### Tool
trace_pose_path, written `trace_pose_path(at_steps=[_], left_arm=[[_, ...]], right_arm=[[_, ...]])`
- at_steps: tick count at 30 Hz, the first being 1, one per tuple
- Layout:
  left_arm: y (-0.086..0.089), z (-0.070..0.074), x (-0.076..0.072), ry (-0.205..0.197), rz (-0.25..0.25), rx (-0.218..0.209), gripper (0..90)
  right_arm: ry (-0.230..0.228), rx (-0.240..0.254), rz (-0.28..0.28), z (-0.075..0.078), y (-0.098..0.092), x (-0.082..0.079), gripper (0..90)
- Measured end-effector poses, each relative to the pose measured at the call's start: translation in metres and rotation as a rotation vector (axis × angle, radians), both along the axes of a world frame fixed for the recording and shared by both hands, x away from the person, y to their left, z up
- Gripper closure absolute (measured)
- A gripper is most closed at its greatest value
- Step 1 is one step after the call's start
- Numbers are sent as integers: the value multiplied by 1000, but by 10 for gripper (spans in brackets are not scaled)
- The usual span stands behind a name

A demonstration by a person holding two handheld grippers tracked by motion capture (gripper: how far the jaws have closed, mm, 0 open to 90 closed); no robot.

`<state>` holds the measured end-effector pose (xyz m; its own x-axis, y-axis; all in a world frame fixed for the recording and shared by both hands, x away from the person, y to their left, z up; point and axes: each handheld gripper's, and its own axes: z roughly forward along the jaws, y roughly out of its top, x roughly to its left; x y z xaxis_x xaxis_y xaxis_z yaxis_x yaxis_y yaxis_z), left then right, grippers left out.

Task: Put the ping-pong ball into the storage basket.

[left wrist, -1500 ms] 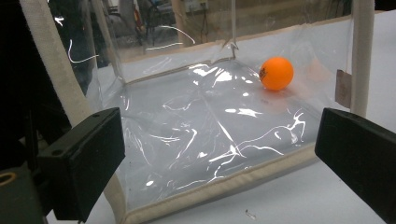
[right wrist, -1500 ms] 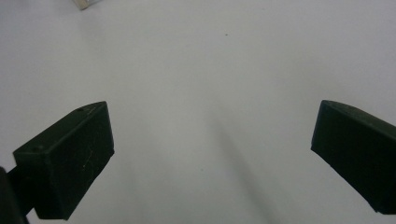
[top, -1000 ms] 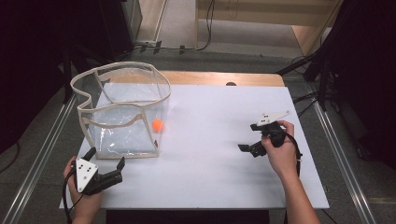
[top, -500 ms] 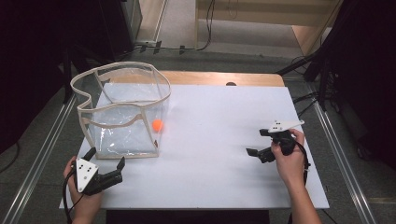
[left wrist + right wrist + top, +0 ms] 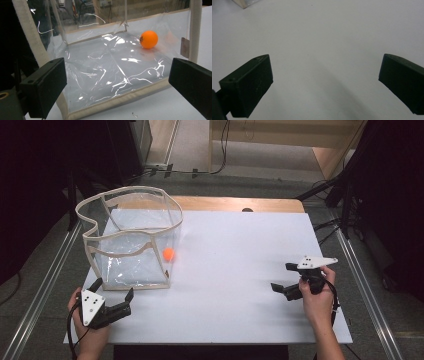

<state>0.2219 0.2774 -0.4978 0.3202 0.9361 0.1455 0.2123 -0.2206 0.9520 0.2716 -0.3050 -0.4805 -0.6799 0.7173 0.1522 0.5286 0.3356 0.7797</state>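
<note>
A white table (image 5: 240, 245) stands on grey floor (image 5: 40, 285), dark surroundings, cables (image 5: 222, 150) behind.

The high view looks forward and down from above the person's side, taking in the whole white table (image 5: 240, 270), the floor beyond and both forearms at the bottom edge. The left gripper view sits low, just above the tabletop, close to the clear bag (image 5: 105, 72), and faces into its near wall, through which the orange ball (image 5: 149, 39) shows. The high view has that bag (image 5: 131, 240) and ball (image 5: 169, 253) at the table's left. The right gripper view looks steeply down, near the bare table (image 5: 324, 42), between its two spread jaws.
</note>
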Motion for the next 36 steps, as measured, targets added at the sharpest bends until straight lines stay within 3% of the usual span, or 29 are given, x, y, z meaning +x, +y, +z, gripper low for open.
trace_pose_path(at_steps=[23,28,36], left_arm=[[2,1,0,-4,2,-15,21],[2,1,0,-5,-2,-14,21],[1,1,-1,-7,-4,-15,21]], right_arm=[[-49,75,-71,-20,-32,-37,0],[-91,108,-112,-22,-47,-49,0],[-104,136,-148,-30,-55,-50,0]])
